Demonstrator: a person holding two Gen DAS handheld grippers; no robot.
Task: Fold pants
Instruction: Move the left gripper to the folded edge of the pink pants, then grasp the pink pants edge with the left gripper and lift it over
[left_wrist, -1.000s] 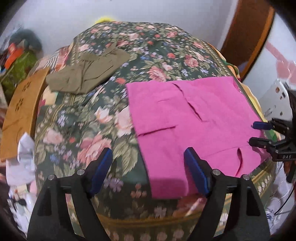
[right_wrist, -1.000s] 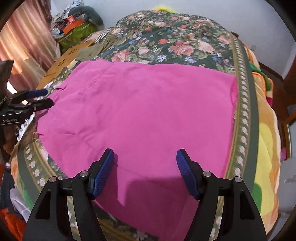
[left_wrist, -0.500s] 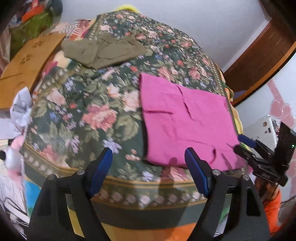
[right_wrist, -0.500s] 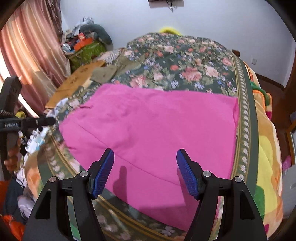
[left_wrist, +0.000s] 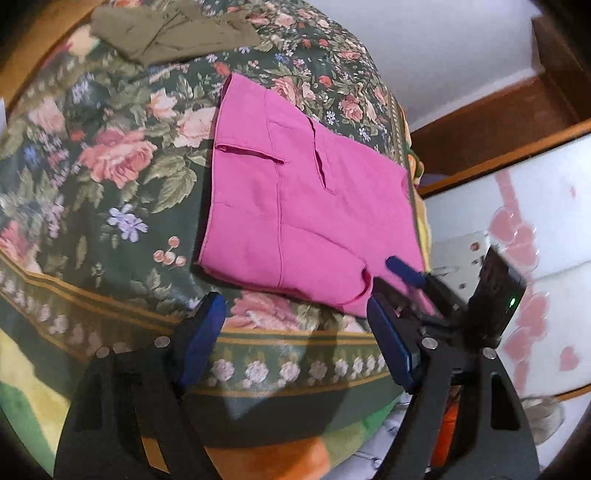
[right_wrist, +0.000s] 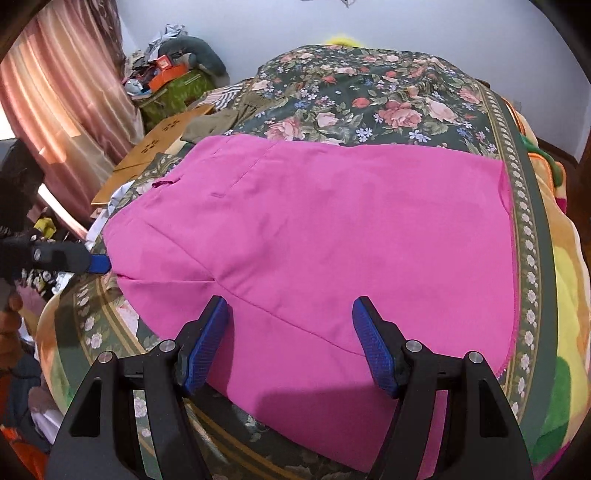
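The pink pants (left_wrist: 295, 206) lie folded flat on the floral bedspread (left_wrist: 110, 155), near the bed's front right corner. They fill the middle of the right wrist view (right_wrist: 332, 236). My left gripper (left_wrist: 295, 339) is open and empty, held off the bed's front edge, below the pants. My right gripper (right_wrist: 291, 343) is open and empty, hovering over the near end of the pants. The right gripper also shows in the left wrist view (left_wrist: 402, 275), at the pants' right corner. One left fingertip (right_wrist: 98, 263) shows at the pants' left edge.
Olive-green folded clothes (left_wrist: 170, 29) lie at the far left of the bed. A wooden board (right_wrist: 155, 151) and clutter stand beside the bed by the pink curtain (right_wrist: 70, 92). A wooden door frame (left_wrist: 498, 122) and a white panel with pink hearts (left_wrist: 535, 221) are on the right.
Both grippers have pulled back and up from the pants, both open throughout. The left gripper has moved off the bed's front edge and turned right, so the pants look smaller and farther.
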